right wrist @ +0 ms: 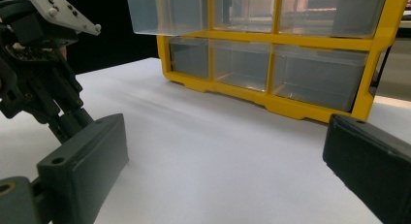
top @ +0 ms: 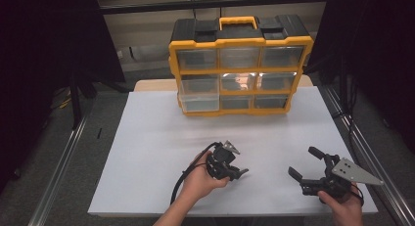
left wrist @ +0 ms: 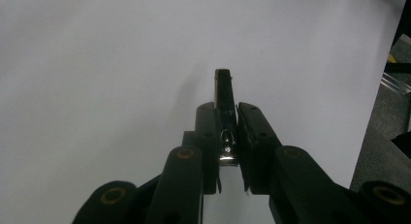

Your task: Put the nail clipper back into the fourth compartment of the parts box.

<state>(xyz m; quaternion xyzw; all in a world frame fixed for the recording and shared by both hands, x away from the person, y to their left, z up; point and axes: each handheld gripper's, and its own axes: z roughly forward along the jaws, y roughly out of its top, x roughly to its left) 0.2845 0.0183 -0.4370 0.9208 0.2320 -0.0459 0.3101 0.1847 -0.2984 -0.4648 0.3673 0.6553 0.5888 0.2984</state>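
Near the front middle of the white table (top: 147, 138), the left gripper (top: 234, 173) is clamped on a slim dark metal piece (left wrist: 224, 105), whose long axis runs straight out past the jaws. Far across the table stands the yellow drawer organizer (top: 240, 69), its left-middle drawer (top: 198, 96) pulled out. The right gripper (top: 306, 165) rests wide open and empty, farther right.

Left fingers (left wrist: 227, 136) clamped — right (top: 307, 163) spread
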